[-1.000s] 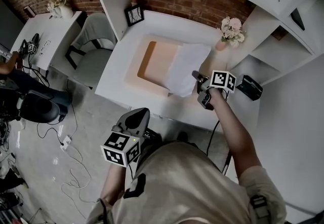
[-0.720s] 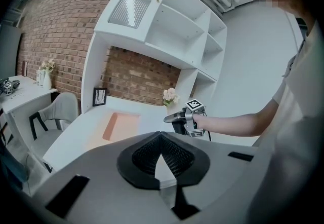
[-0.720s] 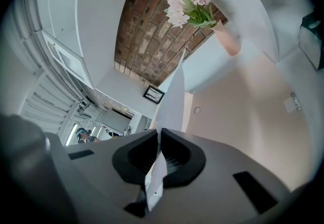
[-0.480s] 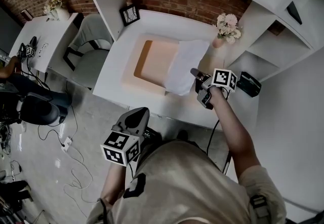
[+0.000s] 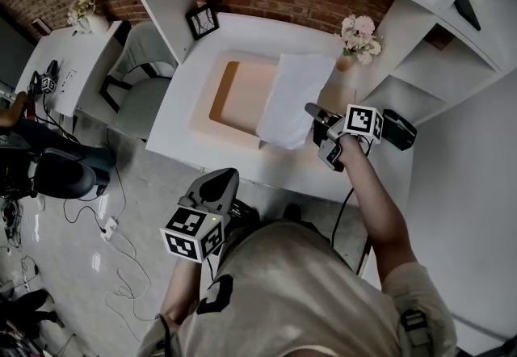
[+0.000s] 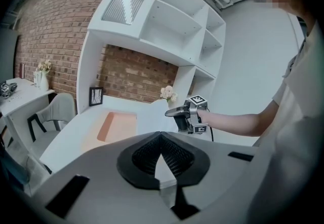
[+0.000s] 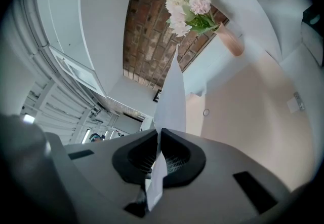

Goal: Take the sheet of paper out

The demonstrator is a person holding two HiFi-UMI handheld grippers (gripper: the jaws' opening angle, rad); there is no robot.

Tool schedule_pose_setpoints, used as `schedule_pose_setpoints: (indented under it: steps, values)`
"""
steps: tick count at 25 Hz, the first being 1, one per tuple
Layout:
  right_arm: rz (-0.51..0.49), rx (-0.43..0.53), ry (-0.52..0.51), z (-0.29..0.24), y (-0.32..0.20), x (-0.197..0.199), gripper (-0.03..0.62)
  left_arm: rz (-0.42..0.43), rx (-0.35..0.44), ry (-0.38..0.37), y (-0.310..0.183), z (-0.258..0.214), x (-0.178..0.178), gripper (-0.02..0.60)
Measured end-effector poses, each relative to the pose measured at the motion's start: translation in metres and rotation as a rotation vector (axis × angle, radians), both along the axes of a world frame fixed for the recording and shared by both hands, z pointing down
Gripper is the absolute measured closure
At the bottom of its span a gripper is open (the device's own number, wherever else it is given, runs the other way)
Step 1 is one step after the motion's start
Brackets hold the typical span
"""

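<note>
While the left gripper (image 6: pixel 161 137) hangs low in front of the person's body, jaws pressed together on nothing, all the action is on the right. The right gripper (image 5: pixel 310 110) has its 2 jaws clamped on the near right edge of the sheet of paper (image 5: pixel 295 97), pads pinching it tight. In the right gripper view the sheet stands edge-on, rising straight out of the jaws. Compared with 1 second back, that gripper sits higher and the sheet has come up with it. Back then it sagged across the right part of the peach tray (image 5: pixel 230 93), a low corner drooping near the tray's front edge. Now it's lifted and stretched flatter, its far edge up close to the vase of flowers (image 5: pixel 355 34). The sheet hangs over the right side of the tray on the white desk (image 5: pixel 179 109). Whether its left edge still brushes the tray, I can't tell. The left gripper hasn't budged.
</note>
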State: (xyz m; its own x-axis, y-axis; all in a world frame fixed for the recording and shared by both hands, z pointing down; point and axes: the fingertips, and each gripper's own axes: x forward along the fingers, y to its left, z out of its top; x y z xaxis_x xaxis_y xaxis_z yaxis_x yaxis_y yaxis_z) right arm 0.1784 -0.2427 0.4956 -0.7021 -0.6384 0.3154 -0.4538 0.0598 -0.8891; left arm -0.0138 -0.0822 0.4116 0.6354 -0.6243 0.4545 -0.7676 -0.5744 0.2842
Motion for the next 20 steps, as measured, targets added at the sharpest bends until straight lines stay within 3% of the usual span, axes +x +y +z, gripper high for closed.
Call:
schedule_pose_setpoints:
  steps: [11,20]
  values:
    - [-0.024,0.048,-0.075,-0.031,0.010,0.013,0.566,0.003,-0.002,-0.027,0.000,-0.001,0.013,0.566]
    - [-0.058,0.090,-0.126,-0.048,0.008,0.024,0.566,-0.080,0.010,-0.034,-0.006,-0.010,0.012,0.566]
